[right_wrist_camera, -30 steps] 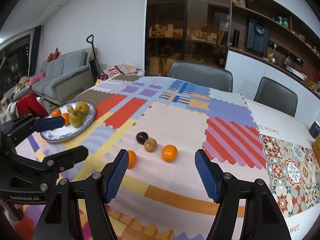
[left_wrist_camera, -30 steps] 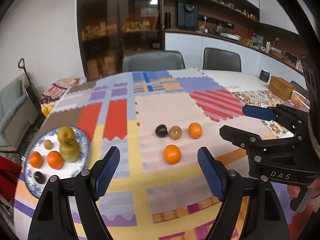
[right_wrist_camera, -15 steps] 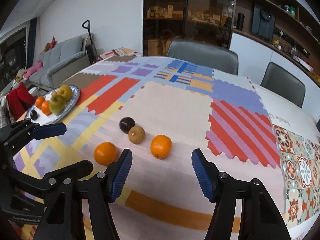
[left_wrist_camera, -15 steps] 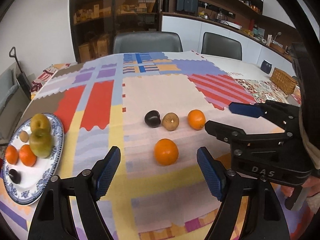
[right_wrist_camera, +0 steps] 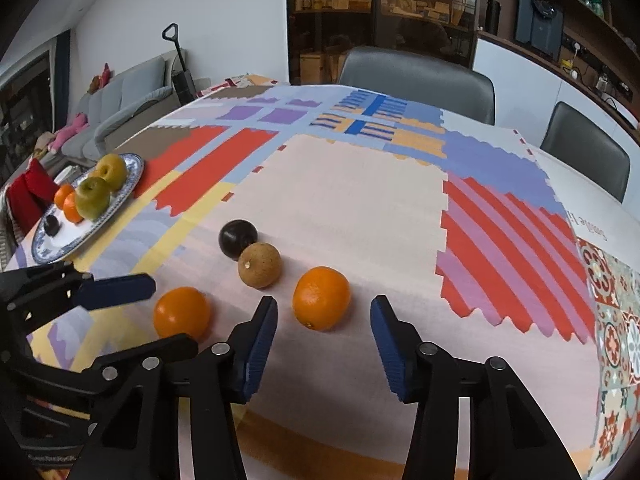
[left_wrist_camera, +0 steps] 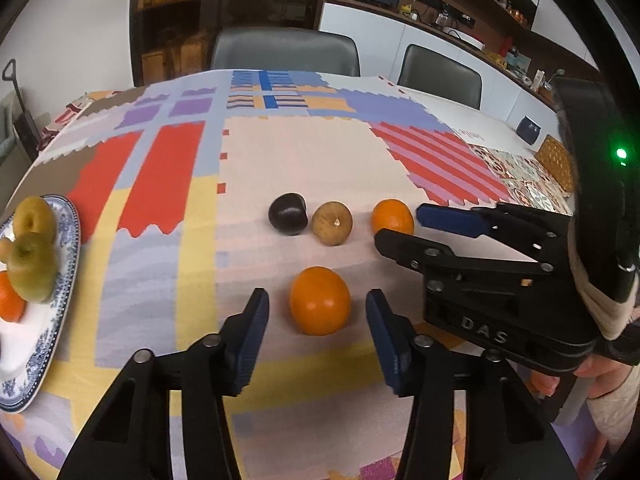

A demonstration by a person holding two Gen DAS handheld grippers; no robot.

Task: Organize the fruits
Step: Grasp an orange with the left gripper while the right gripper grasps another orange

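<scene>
Grippers tilt downward over the table: left gripper (left_wrist_camera: 318, 312) and right gripper (right_wrist_camera: 324, 314), jaws just narrowing, each bracket an orange (left_wrist_camera: 320, 300) (right_wrist_camera: 321, 297) untouched.

left tongs (left_wrist_camera: 318, 312) closing, flanking orange (left_wrist_camera: 319, 301)

Bare cloth (right_wrist_camera: 340, 200) beyond fruit row

I am working in a home dining room: grey chairs (right_wrist_camera: 416, 76) are ringing my table (right_wrist_camera: 360, 208), a sofa (right_wrist_camera: 120, 112) and glass-fronted cabinet (right_wrist_camera: 380, 12) are standing behind.
</scene>
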